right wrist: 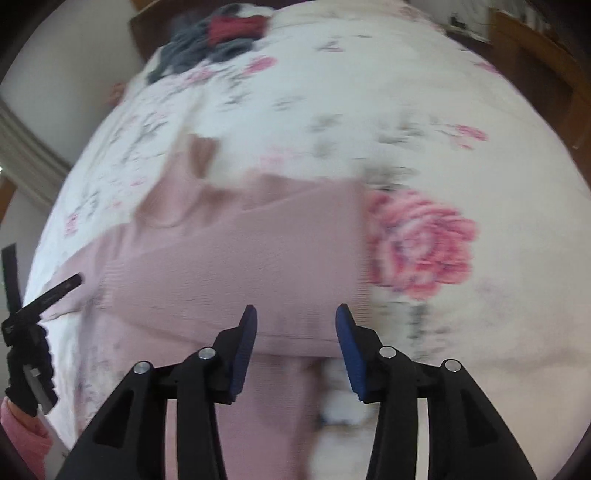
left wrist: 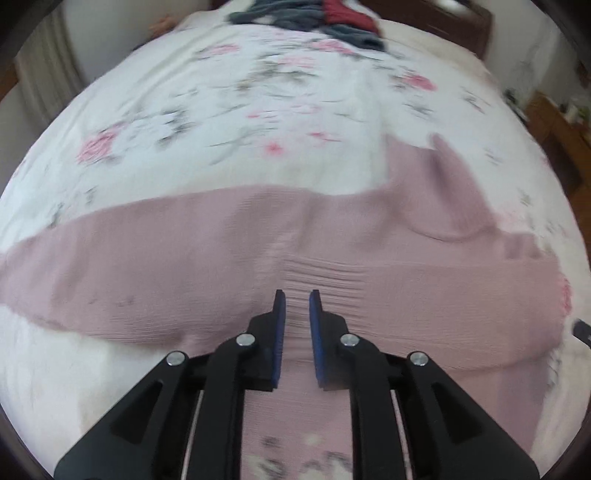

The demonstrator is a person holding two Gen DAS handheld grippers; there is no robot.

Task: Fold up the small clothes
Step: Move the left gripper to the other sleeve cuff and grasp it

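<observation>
On the floral bedspread (left wrist: 155,110), both grippers' fingers hover parted above the pink sweater (left wrist: 184,258).

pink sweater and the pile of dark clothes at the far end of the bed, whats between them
Only bare floral bedspread lies between the pink sweater and the dark clothes pile; both wrist views show it.

I see a bed under a white, rose-printed cover (left wrist: 192,110), a dark wooden headboard (left wrist: 465,26), pale walls (right wrist: 62,74), and what may be a wooden cabinet (left wrist: 554,125).
</observation>
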